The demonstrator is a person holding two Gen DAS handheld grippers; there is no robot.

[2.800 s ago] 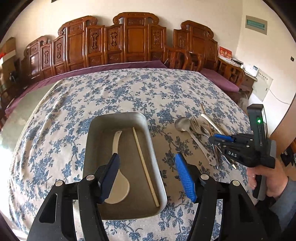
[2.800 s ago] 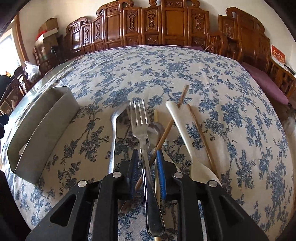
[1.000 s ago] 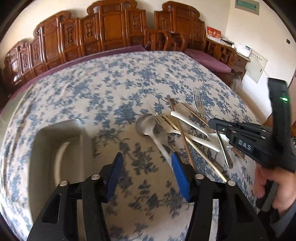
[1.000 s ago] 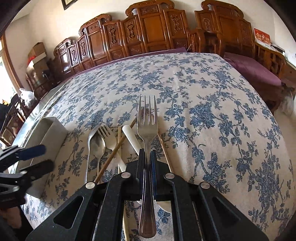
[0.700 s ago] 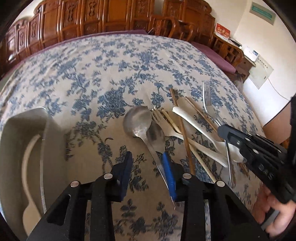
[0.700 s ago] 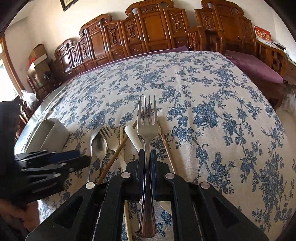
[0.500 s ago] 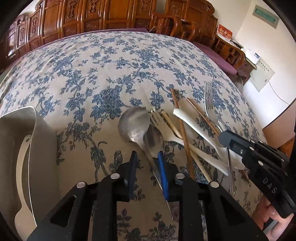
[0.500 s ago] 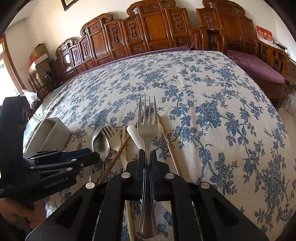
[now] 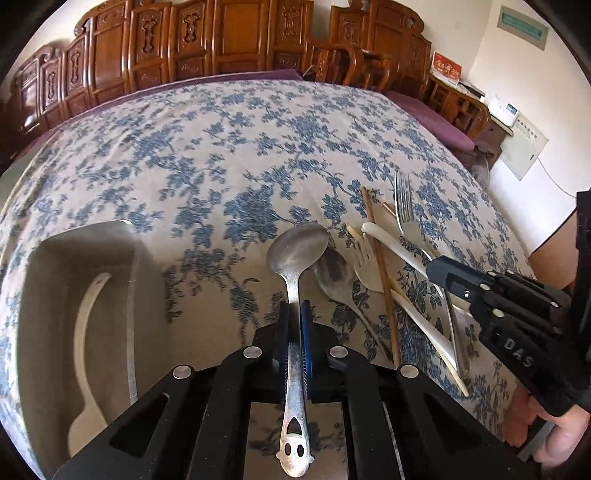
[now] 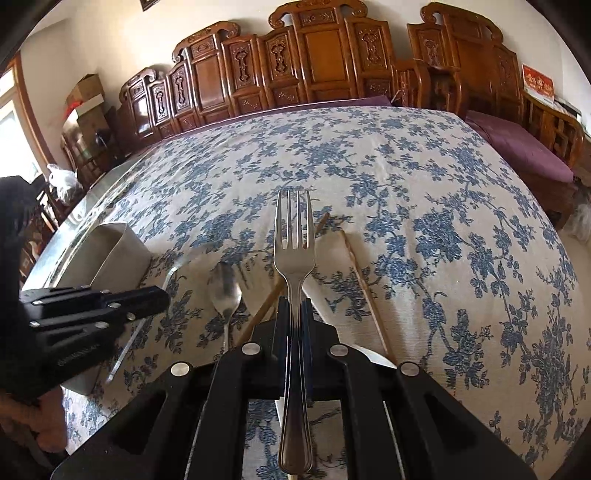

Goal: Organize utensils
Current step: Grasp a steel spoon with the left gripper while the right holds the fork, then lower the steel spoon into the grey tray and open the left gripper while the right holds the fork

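Right now your left gripper (image 9: 295, 314) is clamped on the handle of a metal spoon (image 9: 297, 254); its jaws have just been closing, and the blue pads now press the handle from both sides, with the bowl pointing away from you over the blue-flowered tablecloth (image 9: 236, 147). Your right gripper (image 10: 295, 310) is closed tight on a steel fork (image 10: 294, 258), tines pointing forward and held above the cloth. From the left wrist view, white letters reading "DAS" show on the side of the right gripper's black body. Between the two grippers lie the remaining utensils in a loose heap: a second spoon (image 9: 334, 275) just beside the held one, a pale fork (image 9: 365, 264), a brown chopstick (image 9: 380, 273) and a long white spoon (image 9: 402, 251), crossing one another. To the left sits a grey metal tray (image 9: 122, 236) holding a white spoon (image 9: 83, 332). On the far wall hang a green sign (image 9: 522, 24) and a red card (image 9: 447, 68) with gold characters, both too small to read.
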